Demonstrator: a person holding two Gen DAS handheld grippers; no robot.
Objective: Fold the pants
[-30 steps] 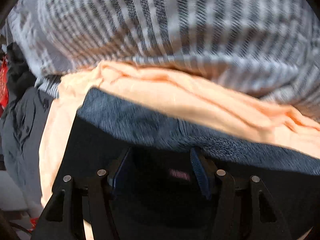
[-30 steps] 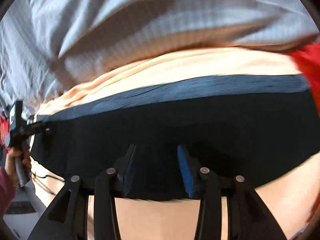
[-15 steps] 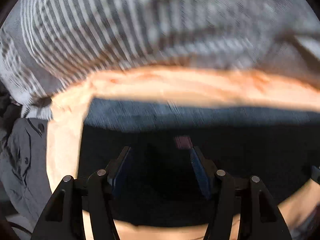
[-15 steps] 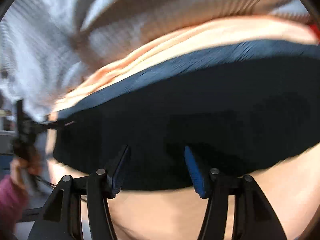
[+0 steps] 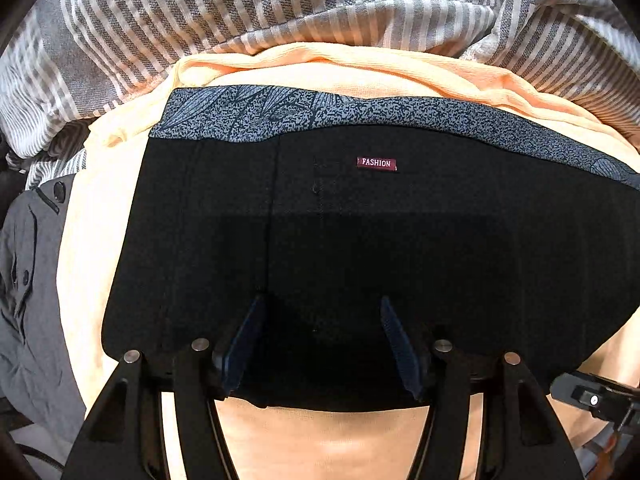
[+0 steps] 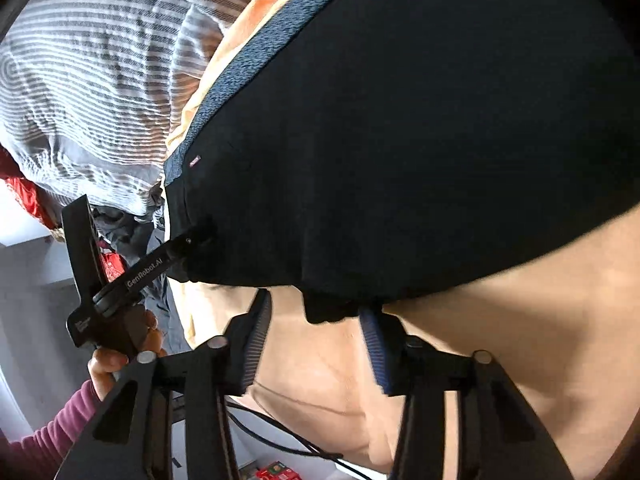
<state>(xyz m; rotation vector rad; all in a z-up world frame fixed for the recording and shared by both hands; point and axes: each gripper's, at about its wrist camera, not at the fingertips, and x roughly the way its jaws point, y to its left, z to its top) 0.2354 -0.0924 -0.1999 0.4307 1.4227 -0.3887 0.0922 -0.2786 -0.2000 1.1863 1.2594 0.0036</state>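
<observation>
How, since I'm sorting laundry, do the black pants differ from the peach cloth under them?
The black pants with a speckled blue-grey waistband lie smooth; the peach cloth is rumpled along its far edge. The pants lie on top; the peach cloth spreads wider beneath. The pants carry a red FASHION label; the peach cloth is plain. Both are soft fabric.

Black pants (image 5: 360, 248) across mid-frame, with a speckled blue-grey leaf-print band (image 5: 360, 114) along the upper edge and a maroon tag (image 5: 376, 163) lettered white. Pale peach-orange cloth (image 5: 92, 240) underneath. Grey-and-white striped fabric (image 5: 200, 8) across the top. Plain dark grey garment (image 5: 28, 280) at left. Black gripper fingers with blue ribbed pads (image 5: 398, 344). Red cloth (image 6: 24, 196) at left edge, maroon sleeve (image 6: 44, 436) lower left.
</observation>
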